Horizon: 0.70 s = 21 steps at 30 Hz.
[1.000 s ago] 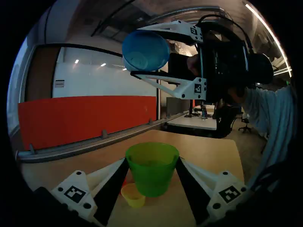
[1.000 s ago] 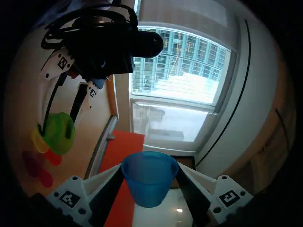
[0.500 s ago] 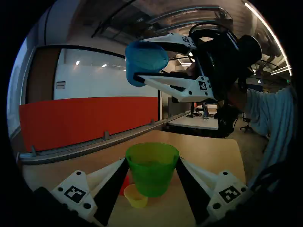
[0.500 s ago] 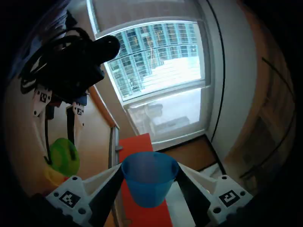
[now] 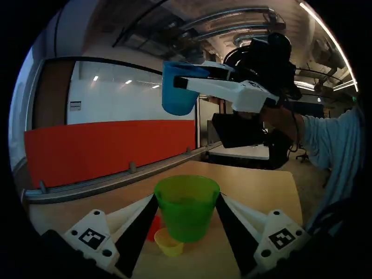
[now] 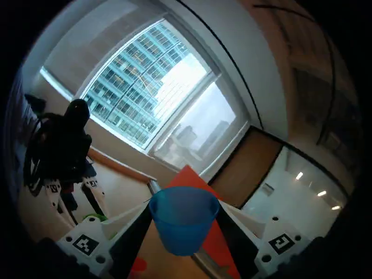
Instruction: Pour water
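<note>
A translucent green cup (image 5: pixel 187 211) stands upright low over the wooden table (image 5: pixel 260 186), with my left gripper (image 5: pixel 187 200) shut on its sides. High above and behind it hangs a blue cup (image 5: pixel 176 95), nearly upright with its mouth up, held in my right gripper (image 5: pixel 186 76) by a hand (image 5: pixel 279 116). In the right gripper view the blue cup (image 6: pixel 183 228) sits between my right gripper's (image 6: pixel 183 209) fingers. Lower left there, farther off, are the left gripper (image 6: pixel 79 204) and a sliver of the green cup (image 6: pixel 94 217).
A small yellow cup (image 5: pixel 168 242) and a red piece (image 5: pixel 155 228) lie on the table under the green cup. An orange wall panel (image 5: pixel 107 146) and a metal rail (image 5: pixel 130 174) run along the table's far edge. A sleeved arm (image 5: pixel 335 144) reaches in at right.
The right gripper has rolled the blue cup back from lying on its side, mouth toward the left gripper's camera, to nearly upright. The green cup and left gripper stayed still.
</note>
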Tool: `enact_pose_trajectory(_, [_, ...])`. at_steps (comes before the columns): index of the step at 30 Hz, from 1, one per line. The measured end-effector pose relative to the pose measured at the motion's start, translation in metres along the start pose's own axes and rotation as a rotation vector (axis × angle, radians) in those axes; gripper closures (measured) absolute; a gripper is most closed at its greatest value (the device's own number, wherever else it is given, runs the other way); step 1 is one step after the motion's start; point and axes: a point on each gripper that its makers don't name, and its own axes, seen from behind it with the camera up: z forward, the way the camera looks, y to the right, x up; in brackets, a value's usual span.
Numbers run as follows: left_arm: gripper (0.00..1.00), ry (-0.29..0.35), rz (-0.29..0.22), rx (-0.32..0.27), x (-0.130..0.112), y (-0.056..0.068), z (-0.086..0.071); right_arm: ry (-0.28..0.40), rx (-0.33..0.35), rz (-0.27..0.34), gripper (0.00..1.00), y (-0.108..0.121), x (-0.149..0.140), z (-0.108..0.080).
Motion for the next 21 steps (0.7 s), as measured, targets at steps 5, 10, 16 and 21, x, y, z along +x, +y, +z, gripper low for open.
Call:
enact_pose_trajectory(5, [0.14,0.000,0.004,0.006,0.002,-0.001,0.000,-0.011,0.024,0.210,0.09,0.001,-0.003,0.000])
enact_pose_trajectory(10, [0.14,0.000,0.007,0.009,0.003,-0.001,-0.001,-0.017,0.048,0.376,0.09,0.003,-0.008,0.001])
enact_pose_trajectory(16, [0.14,-0.003,0.014,0.016,0.003,-0.002,-0.002,-0.026,0.075,0.498,0.09,0.001,-0.012,0.001])
enact_pose_trajectory(21, [0.14,-0.005,0.015,0.023,0.003,-0.005,-0.003,-0.024,0.078,0.530,0.09,0.004,-0.014,0.002])
